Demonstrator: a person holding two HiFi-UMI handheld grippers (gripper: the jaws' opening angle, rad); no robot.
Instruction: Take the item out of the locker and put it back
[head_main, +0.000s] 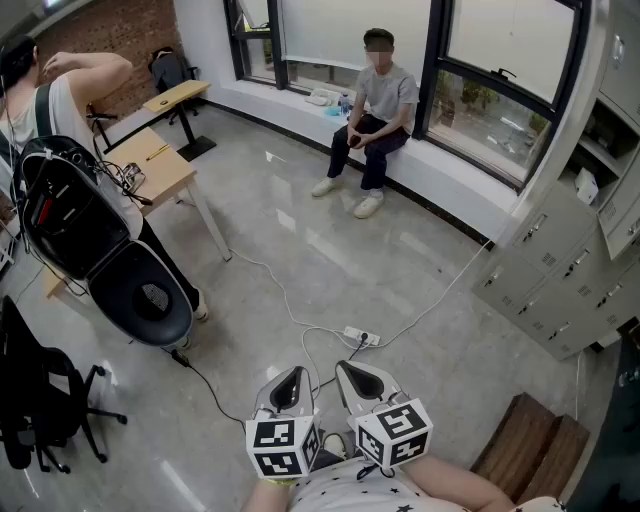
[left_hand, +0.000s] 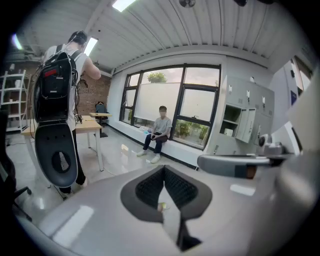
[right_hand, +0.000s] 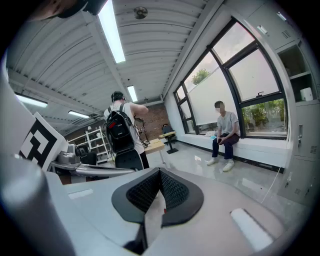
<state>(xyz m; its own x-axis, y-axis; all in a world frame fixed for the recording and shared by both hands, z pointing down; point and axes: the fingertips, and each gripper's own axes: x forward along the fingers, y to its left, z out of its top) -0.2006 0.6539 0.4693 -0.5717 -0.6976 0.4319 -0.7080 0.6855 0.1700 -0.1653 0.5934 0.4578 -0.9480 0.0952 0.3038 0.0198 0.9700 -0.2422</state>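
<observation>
Tightly closed, left gripper (left_hand: 163, 170) and right gripper (right_hand: 160, 172) show ribbed pads (left_hand: 149, 187).

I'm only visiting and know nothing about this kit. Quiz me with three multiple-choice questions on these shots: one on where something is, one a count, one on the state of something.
1. Where does the seated person sit?
A. on the window ledge
B. on the wooden table
C. on the floor by the lockers

2. How many people stand or sit out in the room in the head view?
A. one
B. two
C. four

3. How do the right gripper jaws stand?
A. wide apart
B. clamped on a cable
C. closed together, nothing between them

Answers:
1 A: the person rests on the ledge below the glass.
2 B: the seated one plus a standing person at the left.
3 C: in the right gripper view the pads meet, with nothing between.
</observation>
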